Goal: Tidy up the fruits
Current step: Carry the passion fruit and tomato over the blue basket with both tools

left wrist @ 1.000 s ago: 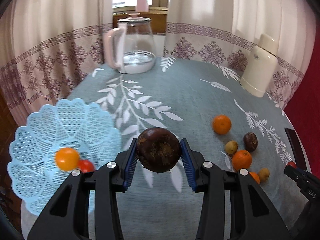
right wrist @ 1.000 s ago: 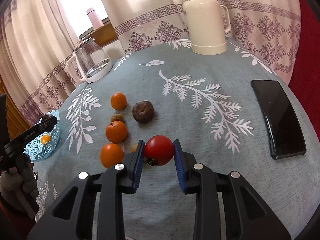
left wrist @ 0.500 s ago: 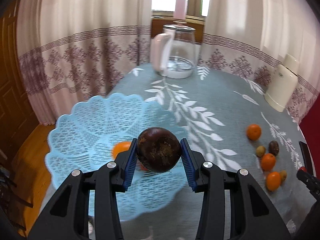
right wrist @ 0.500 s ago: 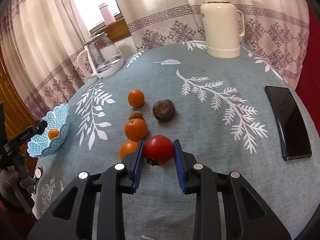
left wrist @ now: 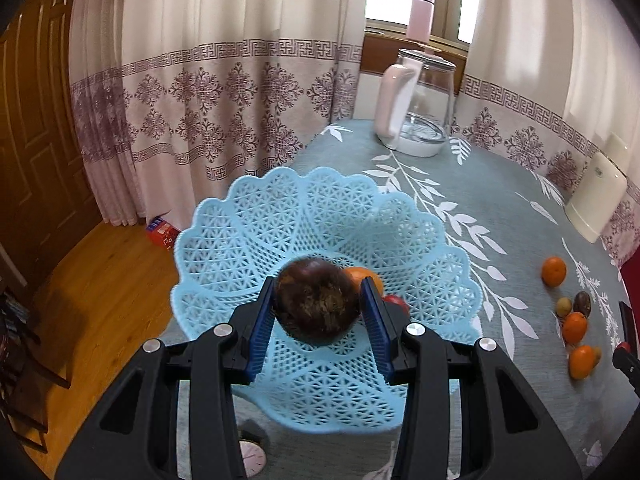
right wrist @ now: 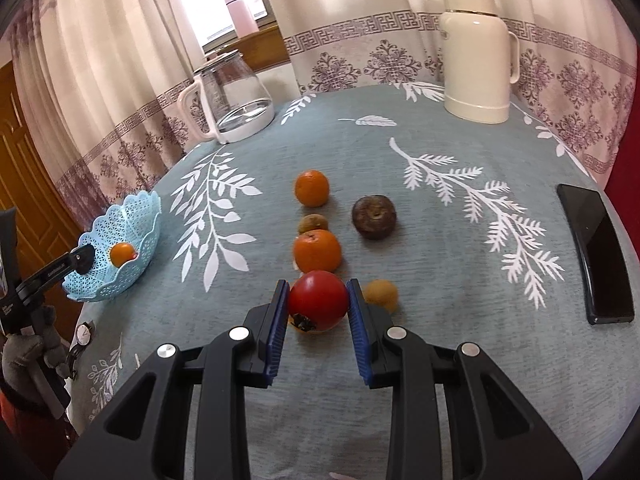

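The basket [right wrist: 120, 240] sits at the table's [right wrist: 440, 280] left edge with an orange [right wrist: 121, 253] in it. The glass kettle [right wrist: 236, 96] stands at the far-left edge, the thermos [right wrist: 476, 52] at the far-right, the phone [right wrist: 596, 256] along the right edge. Loose fruits cluster mid-table: a passion fruit [right wrist: 374, 216] right of two oranges [right wrist: 312, 188] with a small fruit [right wrist: 313, 223] between them.

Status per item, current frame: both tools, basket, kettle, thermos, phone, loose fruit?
left tool: shut on dark brown fruit, over the basket
right tool: shut on red fruit
blue basket: upright, holds an orange and a red fruit
glass kettle: upright, lid on
cream thermos: upright, capped
phone: flat, screen dark
loose fruit: on the tablecloth, not in the basket
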The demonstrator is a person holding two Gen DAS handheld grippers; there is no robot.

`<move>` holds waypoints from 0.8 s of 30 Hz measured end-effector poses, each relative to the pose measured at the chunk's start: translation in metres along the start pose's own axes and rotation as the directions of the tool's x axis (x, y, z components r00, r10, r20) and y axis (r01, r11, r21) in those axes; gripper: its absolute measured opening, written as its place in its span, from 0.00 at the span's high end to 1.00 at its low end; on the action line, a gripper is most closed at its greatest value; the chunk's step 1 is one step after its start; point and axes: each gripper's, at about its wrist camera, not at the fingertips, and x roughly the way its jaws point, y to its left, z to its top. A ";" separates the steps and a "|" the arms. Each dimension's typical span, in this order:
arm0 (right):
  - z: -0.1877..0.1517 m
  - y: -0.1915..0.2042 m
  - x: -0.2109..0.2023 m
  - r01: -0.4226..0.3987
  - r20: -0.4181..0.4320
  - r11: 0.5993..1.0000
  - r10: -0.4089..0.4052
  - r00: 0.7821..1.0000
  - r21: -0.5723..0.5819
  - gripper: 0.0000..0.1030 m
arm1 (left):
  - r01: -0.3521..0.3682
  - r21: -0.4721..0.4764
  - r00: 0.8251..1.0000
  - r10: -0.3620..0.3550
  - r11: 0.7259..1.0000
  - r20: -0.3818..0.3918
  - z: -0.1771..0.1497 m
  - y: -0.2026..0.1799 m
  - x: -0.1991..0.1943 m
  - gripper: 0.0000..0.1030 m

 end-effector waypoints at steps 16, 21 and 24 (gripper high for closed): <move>0.004 0.052 0.011 -0.072 -0.034 0.993 0.069 0.997 -0.088 0.71 | -0.013 -0.075 0.999 0.016 0.997 0.033 0.004 0.035 -0.008 0.42; 0.010 0.092 0.020 -0.145 -0.047 0.978 0.140 0.989 -0.151 0.71 | -0.034 -0.092 0.997 0.040 0.995 0.065 0.009 0.045 -0.018 0.24; 0.014 0.117 0.028 -0.189 -0.058 0.965 0.182 0.982 -0.183 0.71 | -0.037 -0.113 0.996 0.046 0.993 0.074 0.012 0.052 -0.023 0.21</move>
